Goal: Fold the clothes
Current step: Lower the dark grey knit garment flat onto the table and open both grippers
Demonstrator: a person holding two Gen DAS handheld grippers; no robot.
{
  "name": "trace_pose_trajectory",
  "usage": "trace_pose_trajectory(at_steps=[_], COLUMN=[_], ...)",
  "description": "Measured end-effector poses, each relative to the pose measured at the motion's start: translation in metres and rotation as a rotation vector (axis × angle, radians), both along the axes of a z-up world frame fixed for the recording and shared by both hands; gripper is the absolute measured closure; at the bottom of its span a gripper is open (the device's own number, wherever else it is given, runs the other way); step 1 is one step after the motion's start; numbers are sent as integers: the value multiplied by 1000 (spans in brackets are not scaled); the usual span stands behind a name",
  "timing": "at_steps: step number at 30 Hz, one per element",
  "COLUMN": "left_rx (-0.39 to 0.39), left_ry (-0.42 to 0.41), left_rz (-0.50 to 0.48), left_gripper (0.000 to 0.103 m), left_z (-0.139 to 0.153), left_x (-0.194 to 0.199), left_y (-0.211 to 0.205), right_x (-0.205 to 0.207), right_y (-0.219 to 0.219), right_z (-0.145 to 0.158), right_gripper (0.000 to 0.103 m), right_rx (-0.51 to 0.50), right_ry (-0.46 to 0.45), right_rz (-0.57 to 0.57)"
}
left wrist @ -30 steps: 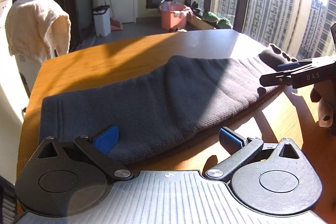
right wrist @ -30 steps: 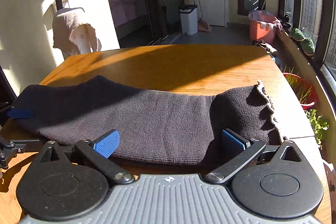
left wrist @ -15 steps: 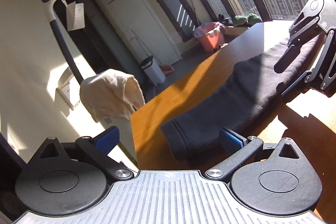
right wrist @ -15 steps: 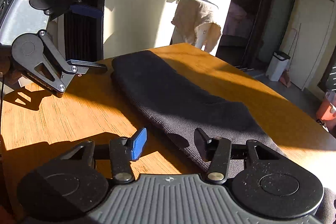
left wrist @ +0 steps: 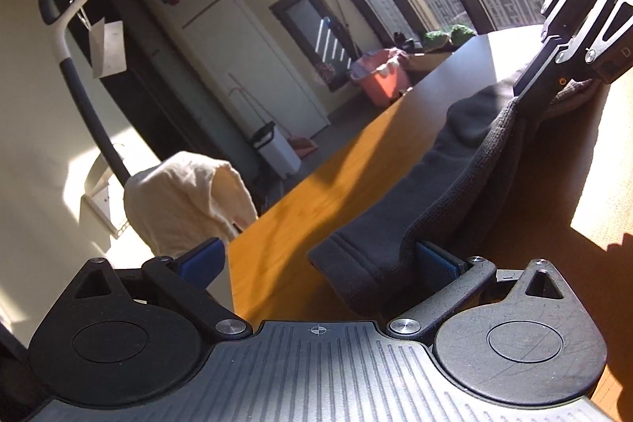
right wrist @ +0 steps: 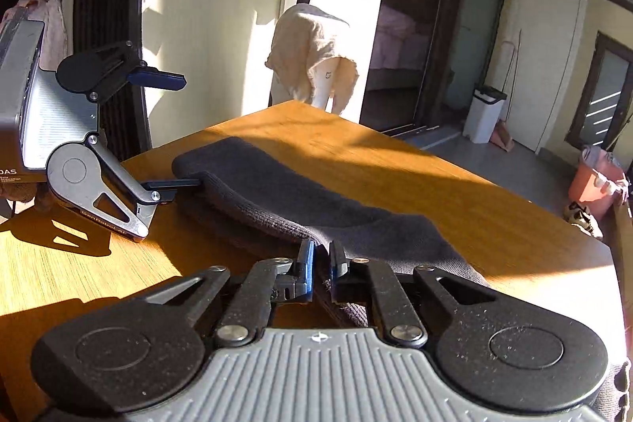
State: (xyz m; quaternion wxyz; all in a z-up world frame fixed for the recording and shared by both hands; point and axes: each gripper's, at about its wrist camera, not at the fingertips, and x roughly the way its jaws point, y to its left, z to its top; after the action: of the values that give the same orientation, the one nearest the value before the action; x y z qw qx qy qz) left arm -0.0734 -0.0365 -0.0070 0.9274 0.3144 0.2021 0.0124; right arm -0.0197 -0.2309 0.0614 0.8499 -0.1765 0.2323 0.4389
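A dark grey knitted garment (right wrist: 277, 192) lies lengthwise on the wooden table (right wrist: 395, 161). My right gripper (right wrist: 321, 256) is shut on its near long edge, with a ridge of cloth raised between the blue pads. In the left wrist view that gripper (left wrist: 530, 97) pinches the garment (left wrist: 455, 176) at the far right, and the edge rises towards it. My left gripper (left wrist: 318, 260) is open at the garment's hemmed end. One of its fingers (right wrist: 174, 184) lies against the cloth edge, the other stays high above it.
A cream cloth (right wrist: 312, 54) hangs on a stand just beyond the table's far corner. A white bin (right wrist: 484, 113) and an orange tub (right wrist: 593, 180) stand on the floor farther back. Bare sunlit wood (right wrist: 79, 263) lies between the grippers.
Both grippers have tilted and swung to the garment's ends. The right gripper has gone from open to shut on the edge and raised it. The left has moved up to the hem.
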Motion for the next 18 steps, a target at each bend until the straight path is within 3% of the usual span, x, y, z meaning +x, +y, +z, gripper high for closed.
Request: trace_pose_trajectory(at_steps=[5, 8, 10, 12, 13, 15, 18], left_rx=[8, 130, 118, 30, -15, -87, -105], left_ry=[45, 62, 72, 113, 141, 176, 181], left_rz=[-103, -147, -127, -110, -107, -114, -118], left_gripper=[0, 2, 3, 18, 33, 43, 64], left_z=[-4, -19, -18, -12, -10, -8, -6], left_x=[10, 11, 17, 25, 28, 31, 32], left_y=[-19, -41, -40, -30, -25, -17, -15], right_x=[10, 8, 5, 4, 5, 7, 12], right_y=[-62, -32, -35, -50, -60, -74, -73], right_z=[0, 8, 7, 4, 2, -2, -7], right_gripper=[96, 96, 96, 96, 96, 95, 95], right_rx=[22, 16, 36, 76, 100, 96, 82], right_ry=[2, 31, 28, 18, 13, 25, 38], right_rz=[-27, -70, -96, -143, -167, -209, -214])
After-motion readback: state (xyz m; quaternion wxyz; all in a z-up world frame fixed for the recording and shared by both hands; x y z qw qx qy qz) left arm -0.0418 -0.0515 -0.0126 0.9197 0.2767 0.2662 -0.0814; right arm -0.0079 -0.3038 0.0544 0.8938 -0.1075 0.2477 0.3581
